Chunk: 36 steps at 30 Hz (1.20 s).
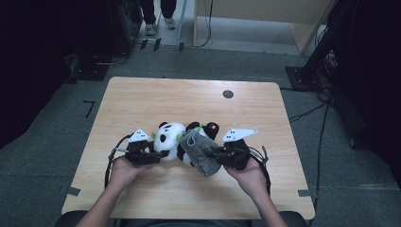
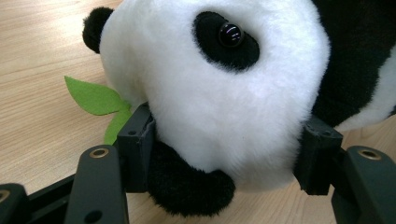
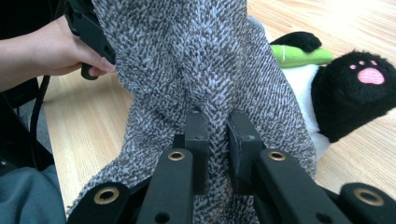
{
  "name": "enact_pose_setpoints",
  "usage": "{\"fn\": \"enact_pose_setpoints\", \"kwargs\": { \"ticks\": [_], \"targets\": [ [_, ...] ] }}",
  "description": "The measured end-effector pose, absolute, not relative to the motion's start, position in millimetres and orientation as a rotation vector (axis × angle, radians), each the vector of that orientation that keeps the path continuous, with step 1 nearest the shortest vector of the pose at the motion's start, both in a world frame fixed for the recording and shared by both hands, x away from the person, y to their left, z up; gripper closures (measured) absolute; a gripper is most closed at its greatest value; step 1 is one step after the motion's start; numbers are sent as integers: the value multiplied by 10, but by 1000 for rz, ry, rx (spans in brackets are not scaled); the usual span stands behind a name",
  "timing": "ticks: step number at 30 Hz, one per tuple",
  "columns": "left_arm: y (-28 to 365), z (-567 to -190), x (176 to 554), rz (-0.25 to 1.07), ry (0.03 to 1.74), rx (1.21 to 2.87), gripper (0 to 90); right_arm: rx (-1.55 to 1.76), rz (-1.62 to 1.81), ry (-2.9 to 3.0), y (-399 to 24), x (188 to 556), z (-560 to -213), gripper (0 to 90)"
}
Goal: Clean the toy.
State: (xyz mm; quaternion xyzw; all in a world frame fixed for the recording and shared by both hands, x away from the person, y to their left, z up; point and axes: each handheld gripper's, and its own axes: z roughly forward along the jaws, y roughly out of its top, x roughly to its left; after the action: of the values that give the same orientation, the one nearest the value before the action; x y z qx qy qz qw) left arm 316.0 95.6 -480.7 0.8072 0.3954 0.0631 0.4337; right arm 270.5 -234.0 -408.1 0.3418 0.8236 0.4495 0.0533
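A black-and-white panda plush (image 1: pixel 170 135) lies on its side at the middle of the wooden table (image 1: pixel 189 99). A green felt leaf (image 2: pixel 93 98) sticks out by its mouth. My left gripper (image 1: pixel 161 153) is shut on the panda's head (image 2: pixel 210 93), with one pad pressed into the fur on each side. A grey knitted cloth (image 1: pixel 201 153) covers the panda's body. My right gripper (image 3: pixel 217 140) is shut on a fold of that cloth (image 3: pixel 196 56). A black paw with a pink pad (image 3: pixel 359 88) pokes out beyond the cloth.
A round black grommet (image 1: pixel 228 93) sits in the table's far side. Cables trail from both grippers over the near edge. A person's feet (image 1: pixel 158 23) stand on the floor beyond the table. Dark stands flank it.
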Motion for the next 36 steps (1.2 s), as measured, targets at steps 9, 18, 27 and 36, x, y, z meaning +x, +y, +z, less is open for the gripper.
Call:
{"fn": "enact_pose_setpoints", "kwargs": {
  "ticks": [9,18,27,36],
  "targets": [
    [959,-4810,3160,159,980,2013,355,1100,1342,2474,-2433,2757,-4128,818],
    [971,-4811,3169,150,985,2007,354,1205,1256,2433,-2667,2861,-4218,819],
    [971,-4810,3167,153,981,2006,348,1291,1279,2323,-2988,2914,-4171,817],
    [976,-4811,3169,150,981,2005,346,1426,1231,2197,-3388,2984,-4210,816]
  ]
}}
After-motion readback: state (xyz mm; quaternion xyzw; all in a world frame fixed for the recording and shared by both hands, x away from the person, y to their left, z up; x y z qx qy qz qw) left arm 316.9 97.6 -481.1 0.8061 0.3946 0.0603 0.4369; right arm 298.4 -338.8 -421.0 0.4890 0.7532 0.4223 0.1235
